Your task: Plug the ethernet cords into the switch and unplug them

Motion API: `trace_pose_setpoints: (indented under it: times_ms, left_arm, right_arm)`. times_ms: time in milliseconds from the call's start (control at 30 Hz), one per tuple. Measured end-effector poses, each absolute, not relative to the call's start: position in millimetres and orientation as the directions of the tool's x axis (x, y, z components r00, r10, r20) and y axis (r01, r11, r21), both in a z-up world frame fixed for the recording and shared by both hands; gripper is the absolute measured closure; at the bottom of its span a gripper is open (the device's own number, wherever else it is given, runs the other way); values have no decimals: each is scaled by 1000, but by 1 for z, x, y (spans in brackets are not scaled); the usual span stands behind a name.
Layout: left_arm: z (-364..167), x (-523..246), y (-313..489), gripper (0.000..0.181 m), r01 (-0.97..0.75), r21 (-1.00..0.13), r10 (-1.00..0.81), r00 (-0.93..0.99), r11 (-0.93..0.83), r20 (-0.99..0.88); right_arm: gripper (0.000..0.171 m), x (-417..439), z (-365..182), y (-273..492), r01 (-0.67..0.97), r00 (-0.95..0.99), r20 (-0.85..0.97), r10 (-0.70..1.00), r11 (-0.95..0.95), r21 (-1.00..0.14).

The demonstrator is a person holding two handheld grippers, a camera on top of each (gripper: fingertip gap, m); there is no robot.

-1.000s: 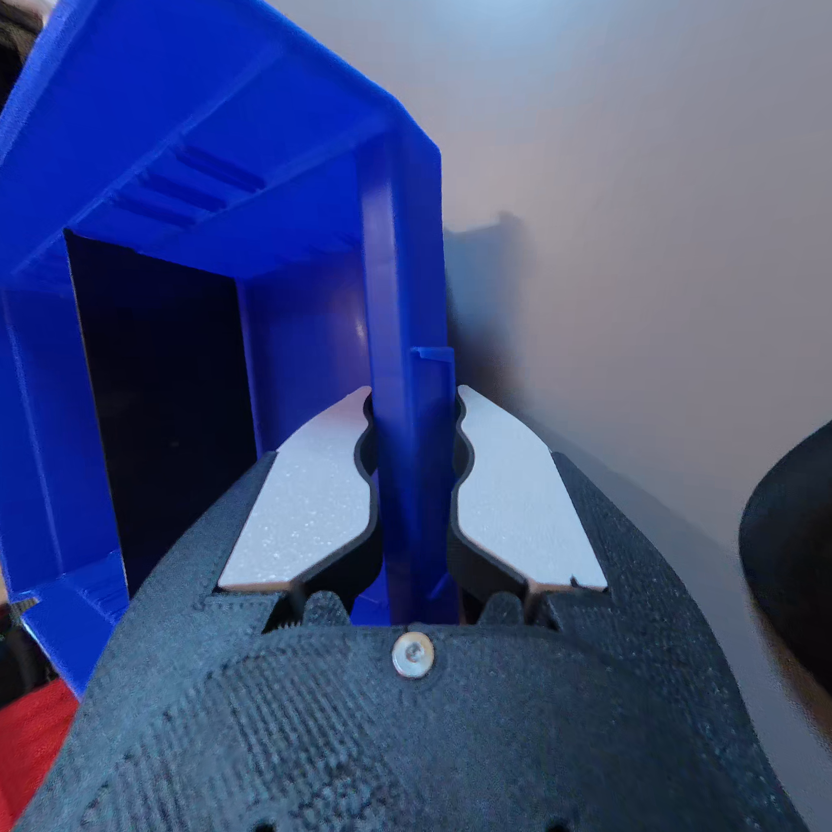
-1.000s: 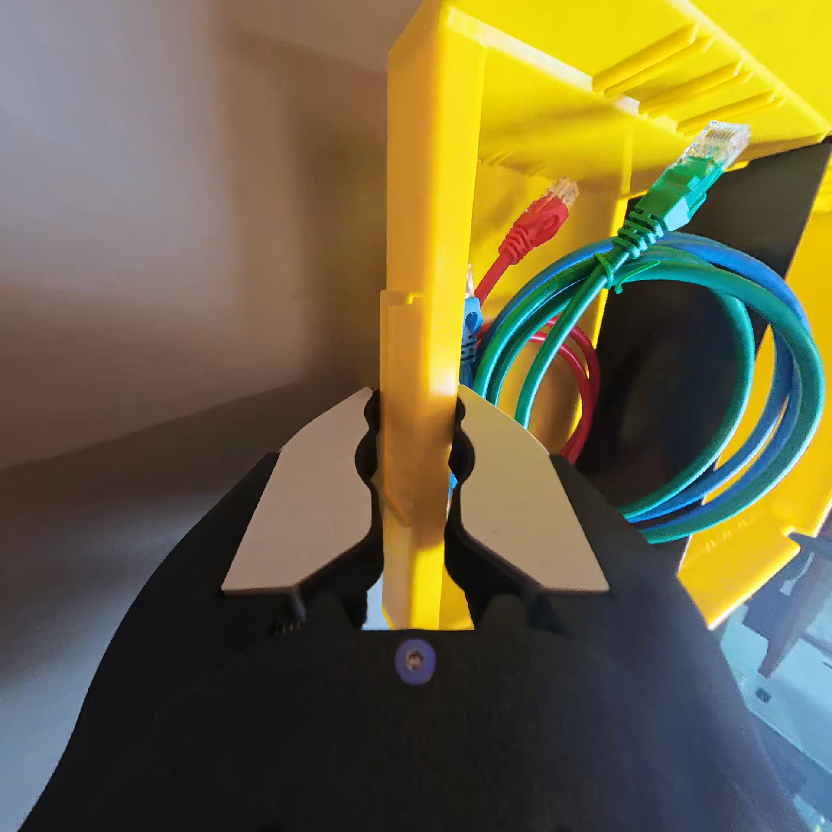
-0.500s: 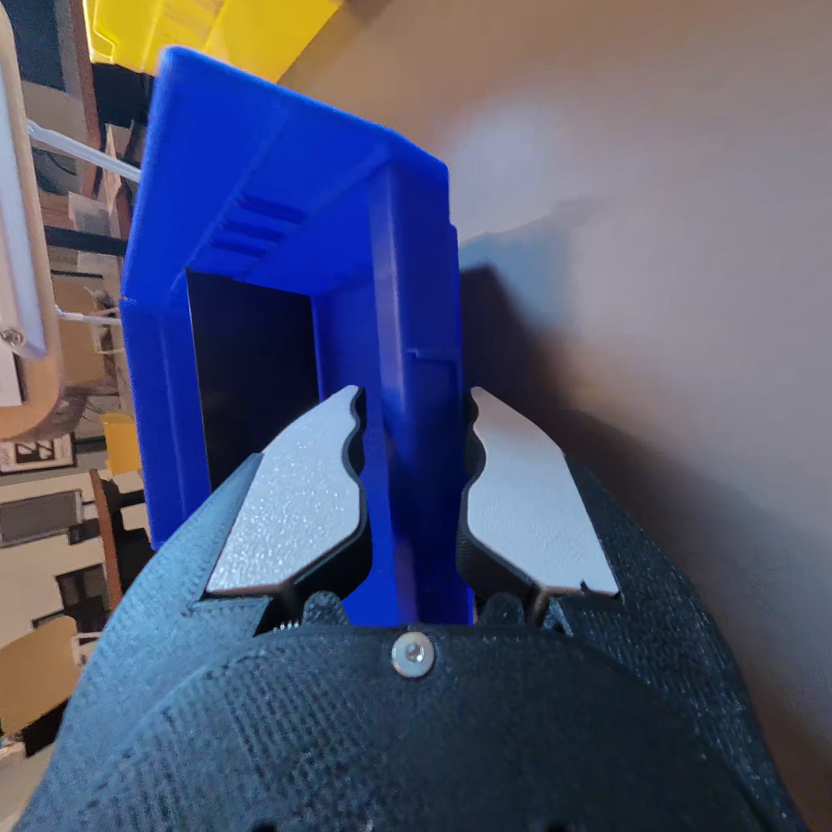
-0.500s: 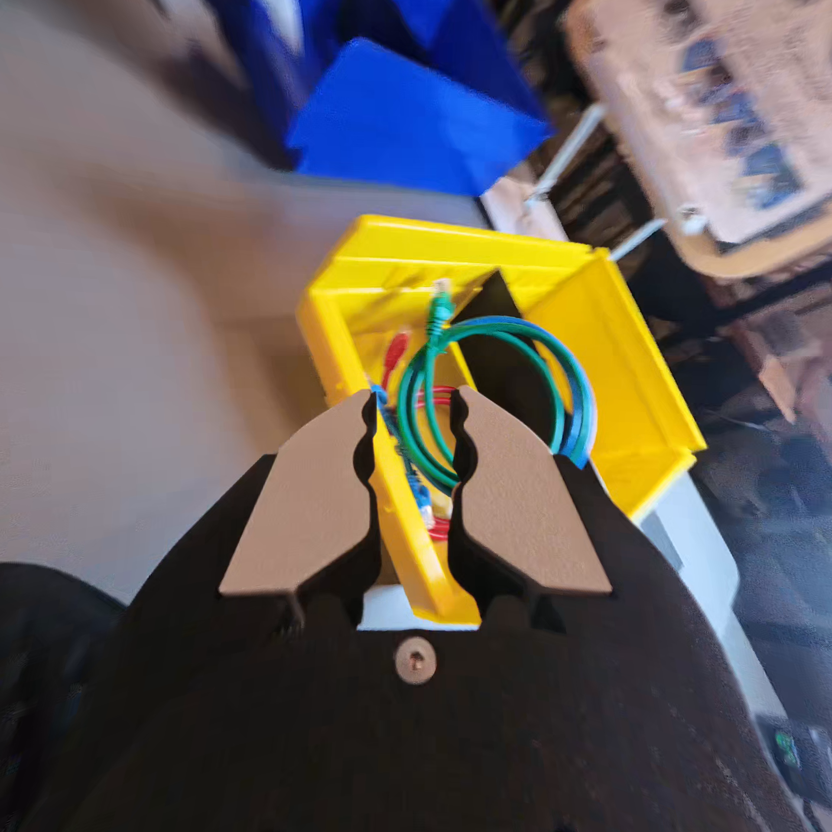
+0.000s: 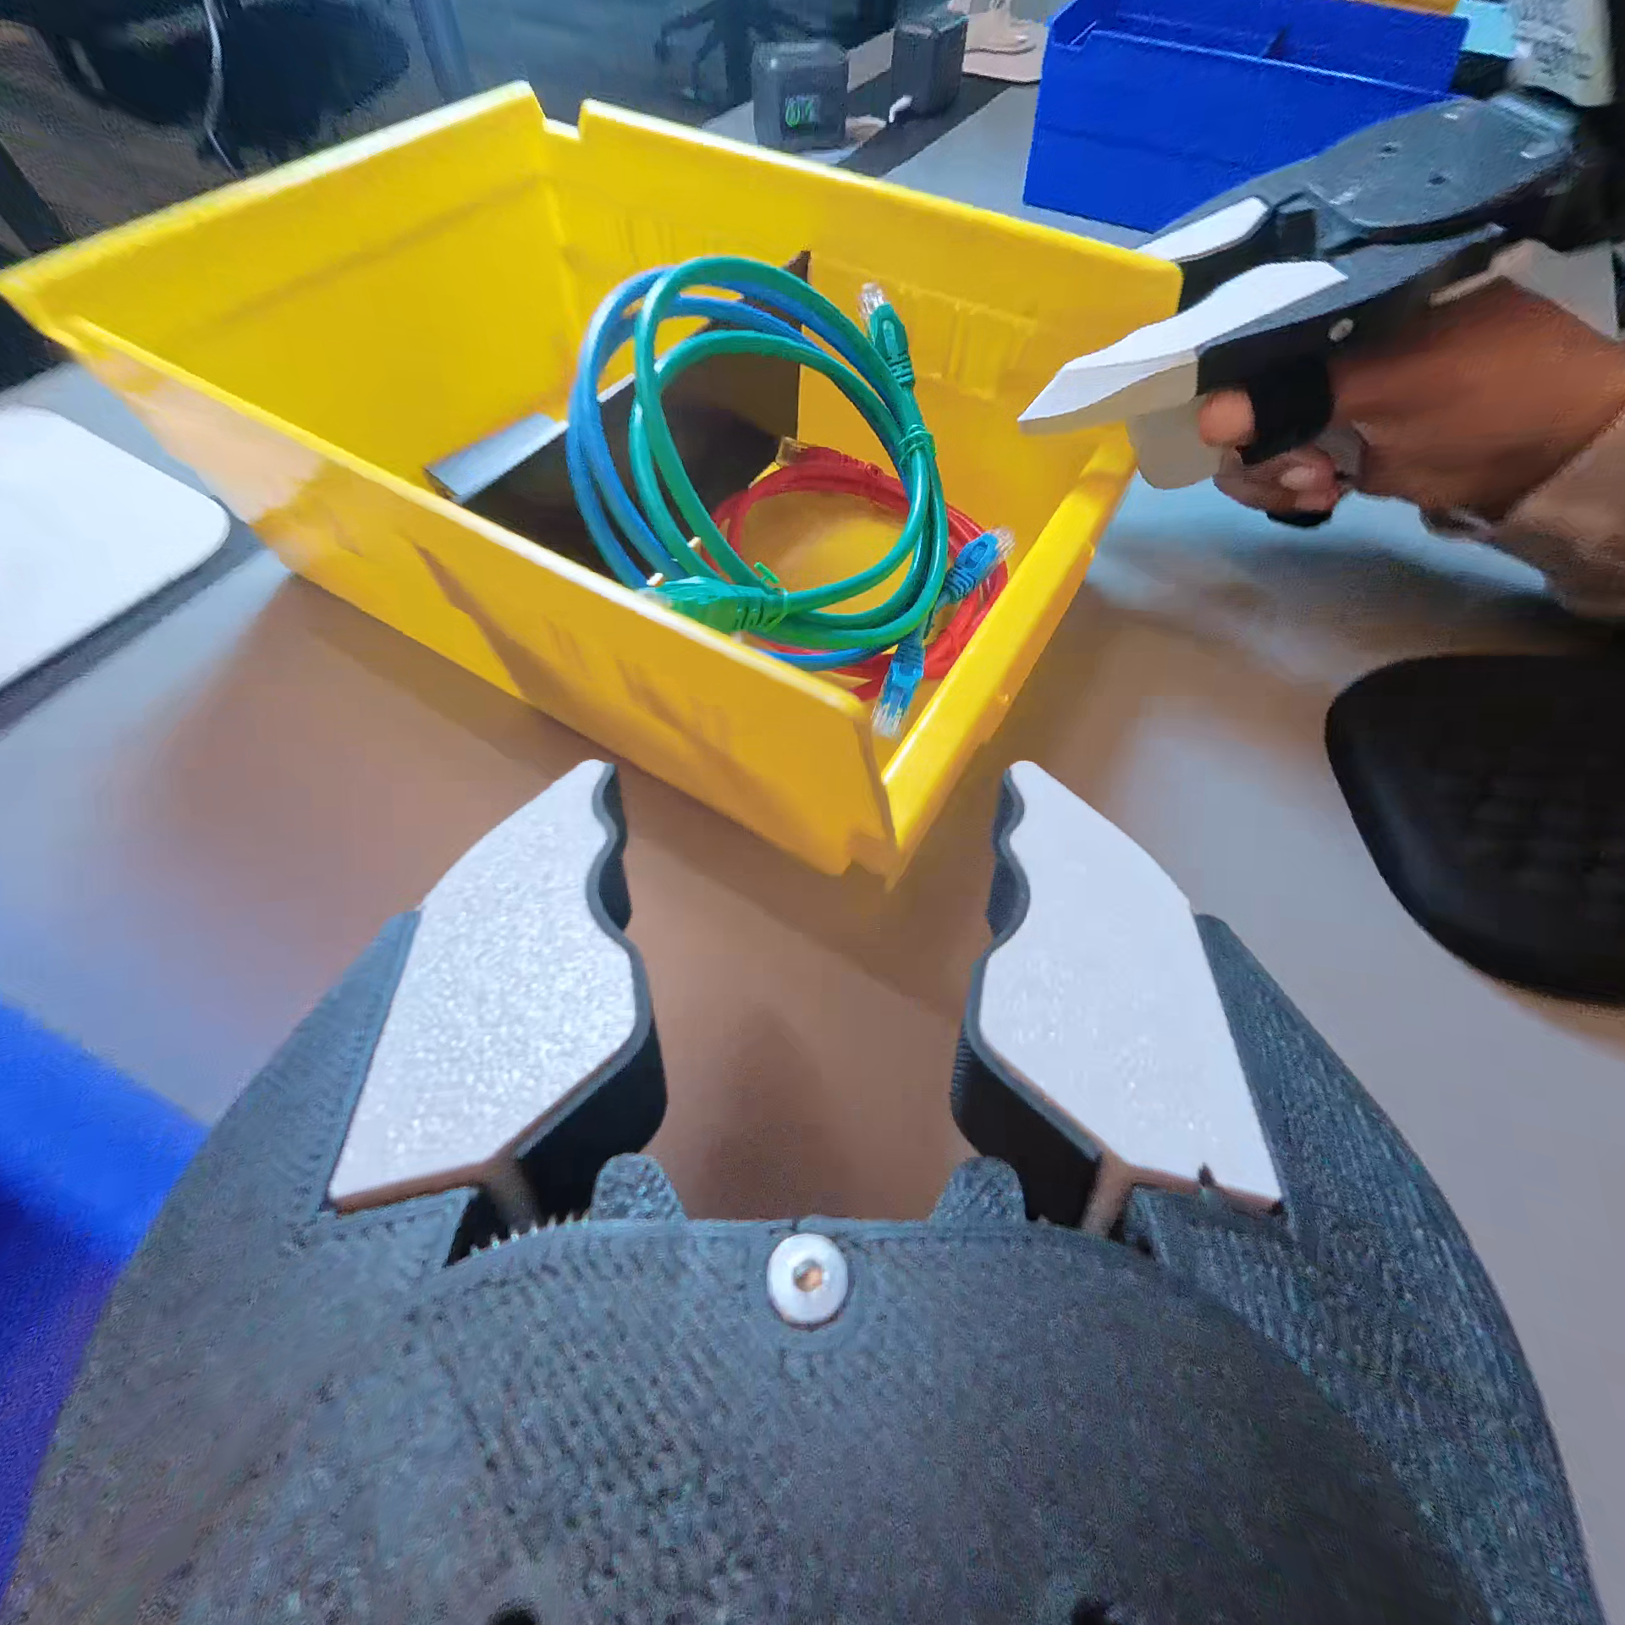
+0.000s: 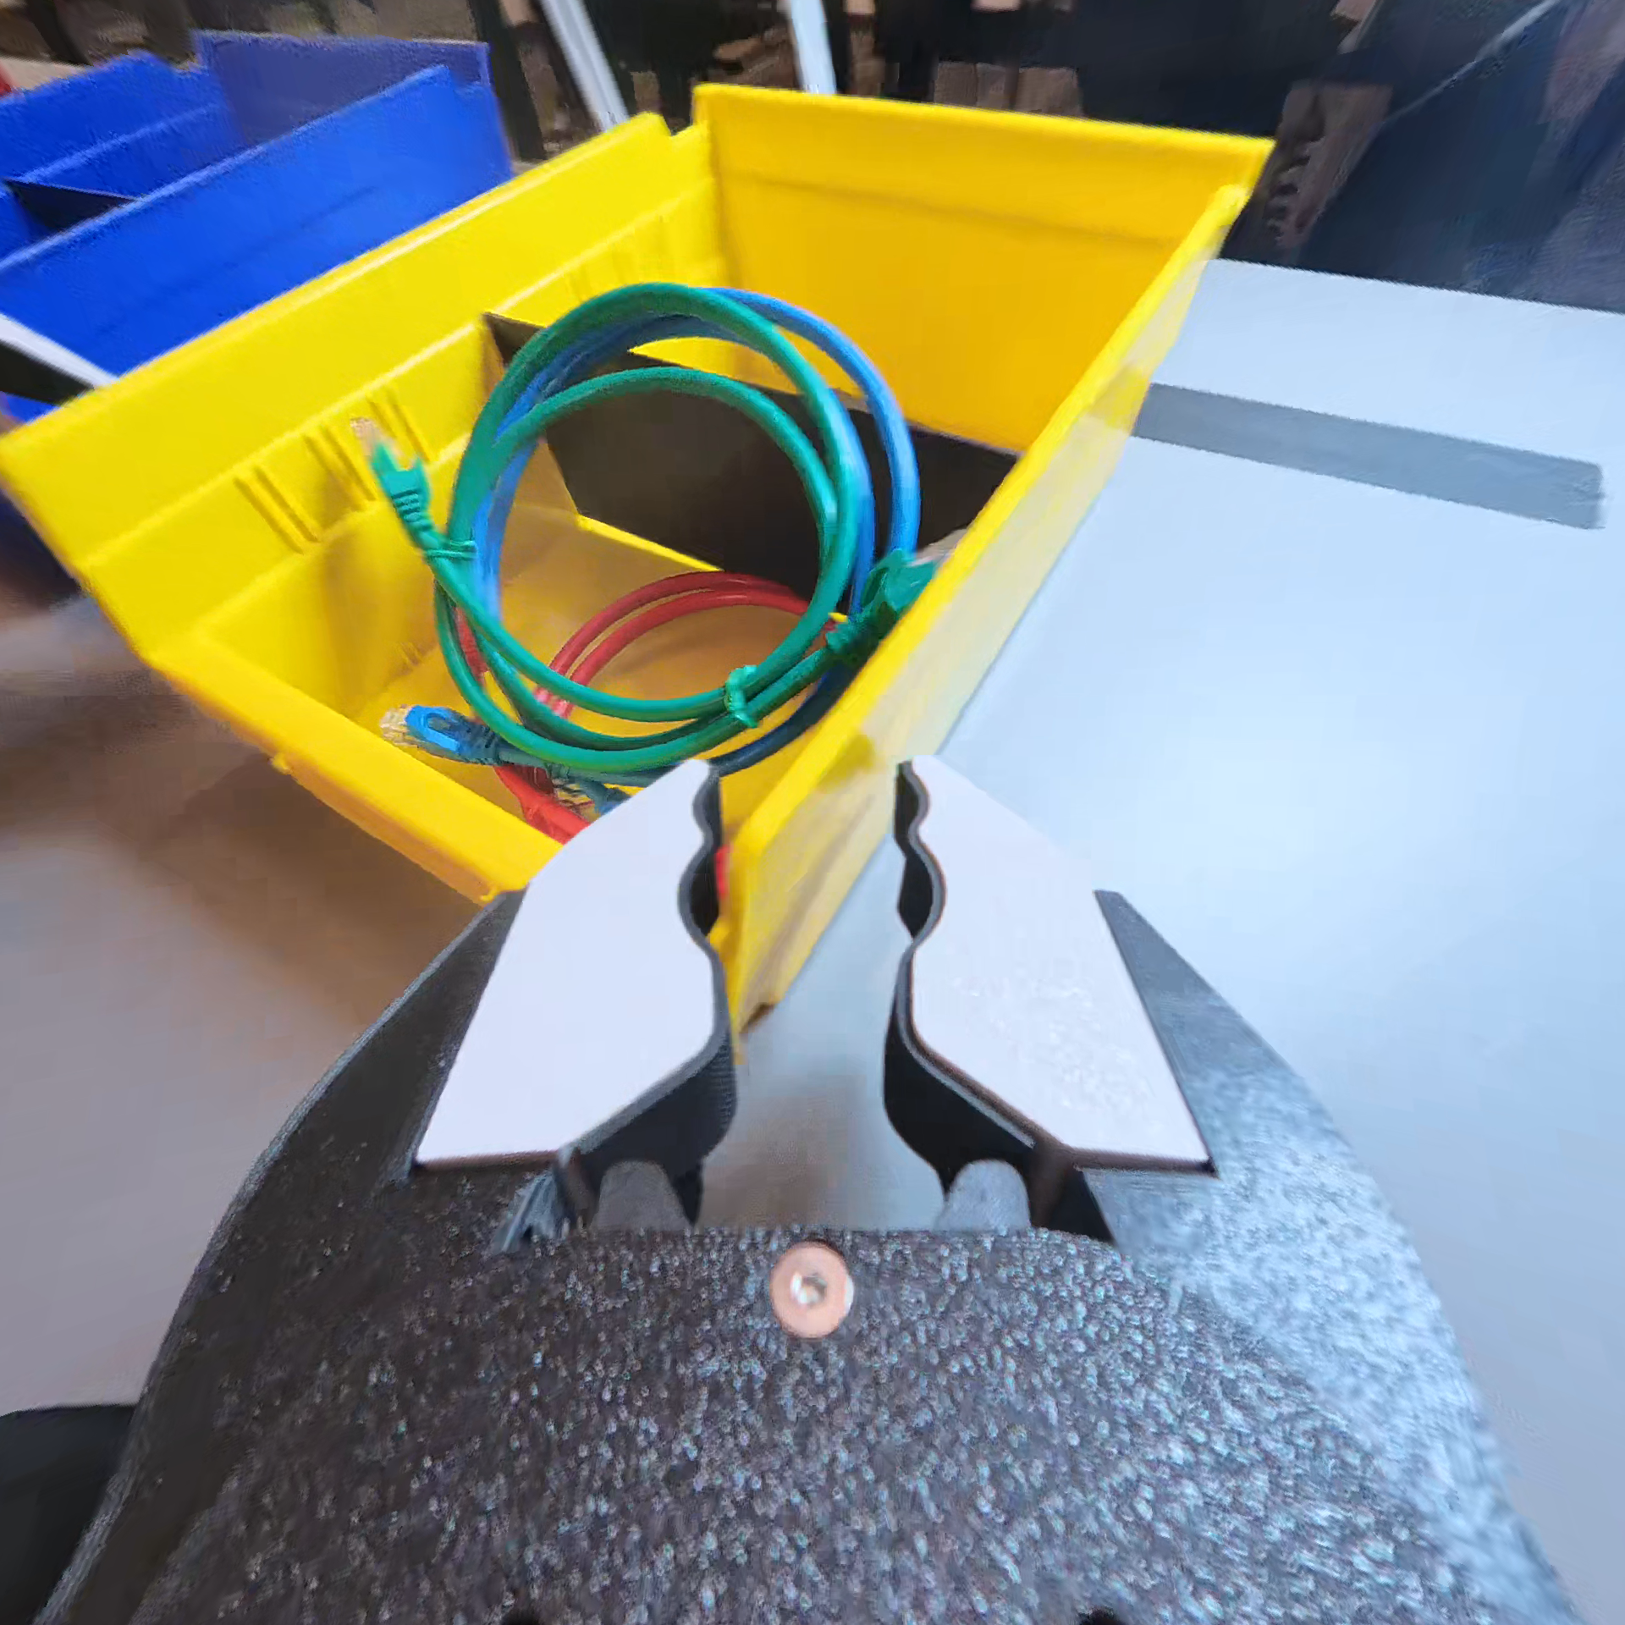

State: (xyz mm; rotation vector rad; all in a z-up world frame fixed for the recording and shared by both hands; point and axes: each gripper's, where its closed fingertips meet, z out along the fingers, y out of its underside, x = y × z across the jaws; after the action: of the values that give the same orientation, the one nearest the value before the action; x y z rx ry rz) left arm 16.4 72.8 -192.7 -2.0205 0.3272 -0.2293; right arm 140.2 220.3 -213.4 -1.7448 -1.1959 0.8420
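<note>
A yellow bin (image 5: 352,264) stands on the brown table and holds coiled green (image 5: 919,475), blue (image 5: 580,457) and red (image 5: 835,479) ethernet cords beside a black divider (image 5: 730,396). My left gripper (image 5: 809,791) is open and empty, just short of the bin's near corner. My right gripper (image 5: 1090,338) is open at the bin's right end. In the right wrist view the right gripper (image 6: 805,783) straddles the yellow bin's (image 6: 923,246) side wall without clamping it; the green (image 6: 835,492), blue (image 6: 897,440) and red (image 6: 668,598) cords lie just ahead. No switch is clearly visible.
A blue bin (image 5: 1231,114) stands behind the yellow one and also shows in the right wrist view (image 6: 220,220). A black mesh pad (image 5: 1495,835) lies to the right. A pale grey surface (image 6: 1319,703) with a dark tape strip (image 6: 1363,466) adjoins the bin. A white object (image 5: 70,528) lies at left.
My left gripper has let go of the blue bin's wall, opened wide and now faces the yellow bin. My right gripper has opened off the yellow bin's wall, and the bin now rests on the table.
</note>
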Motion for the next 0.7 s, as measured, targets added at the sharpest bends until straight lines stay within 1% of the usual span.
trace_pose_setpoints:
  times_ms: [33, 67, 100, 133, 200, 233, 300, 367, 433, 567, 700]
  left_arm:
    - [-199, 20, 82, 99, -122, -887, -311, 950, -445, 25]
    - [-203, 19, 91, 102, -147, -888, -288, 958, -436, -17]
    - [-206, 19, 97, 117, -172, -891, -276, 960, -420, -55]
    - [-207, 19, 101, 128, -174, -895, -258, 964, -410, -69]
    - [-207, 15, 101, 134, -209, -893, -251, 961, -398, -113]
    - [-207, 13, 98, 137, -239, -885, -254, 956, -400, -143]
    - [-203, 10, 89, 140, -288, -873, -262, 945, -393, -194]
    - [-198, 8, 76, 143, -276, -880, -266, 947, -386, -181]
    - [-184, 8, 61, 144, -266, -895, -268, 948, -358, -174]
    - [-143, 12, 20, 144, -333, -905, -248, 931, -264, -269]
    - [-96, -3, -36, 144, -347, -919, -166, 933, -189, -318]
  right_arm:
    - [139, 139, -214, 220, 367, 334, -78, 939, -205, -907]
    - [145, 140, -212, 221, 368, 352, -43, 935, -180, -912]
    - [148, 140, -212, 220, 387, 358, 9, 934, -140, -912]
    - [150, 140, -211, 218, 408, 358, 59, 932, -99, -908]
    - [152, 143, -210, 214, 449, 365, 157, 918, -26, -893]
    - [151, 144, -210, 208, 448, 358, 155, 921, -23, -894]
    - [151, 145, -207, 195, 450, 348, 184, 919, 8, -893]
    - [154, 148, -197, 179, 458, 338, 280, 899, 103, -883]
    - [154, 149, -182, 161, 434, 333, 287, 898, 124, -892]
    - [154, 152, -139, 125, 364, 332, 336, 882, 209, -908]
    - [154, 134, -92, 78, 280, 286, 370, 884, 292, -915]
